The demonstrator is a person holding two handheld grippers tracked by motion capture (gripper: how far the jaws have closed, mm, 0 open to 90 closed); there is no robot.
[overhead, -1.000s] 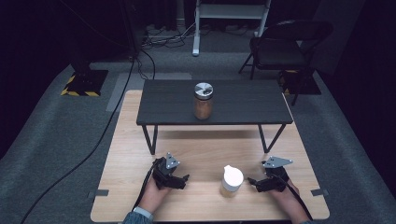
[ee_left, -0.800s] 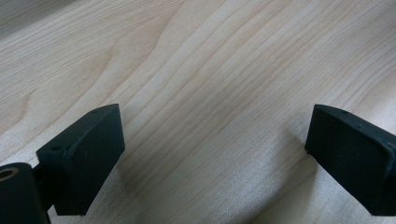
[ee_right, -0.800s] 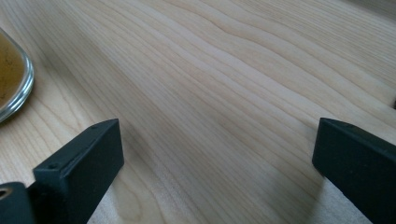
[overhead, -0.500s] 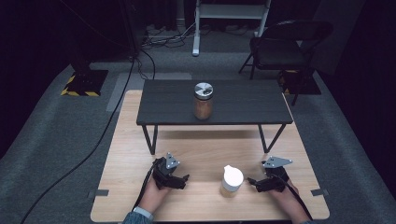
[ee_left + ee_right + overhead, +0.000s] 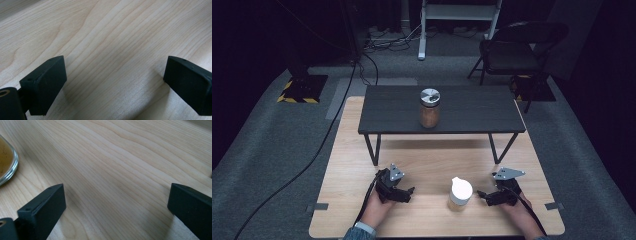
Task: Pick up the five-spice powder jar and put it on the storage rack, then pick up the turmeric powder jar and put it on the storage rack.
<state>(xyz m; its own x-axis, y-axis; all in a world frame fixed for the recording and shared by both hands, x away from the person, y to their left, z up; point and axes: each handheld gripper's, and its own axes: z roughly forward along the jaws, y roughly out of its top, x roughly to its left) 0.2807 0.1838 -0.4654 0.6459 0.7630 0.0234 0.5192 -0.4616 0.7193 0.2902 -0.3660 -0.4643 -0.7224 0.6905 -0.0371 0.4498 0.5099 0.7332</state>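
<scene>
Now: both grippers wide and resting low

Your left gripper sits on the wooden worktop near its front edge, jaws spread wide with bare wood between them. Your right gripper rests at the front right, also wide and holding nothing. A white-lidded jar stands between the two, nearer the right one. A second jar with a metal lid stands upright on the dark low bench farther back.
</scene>
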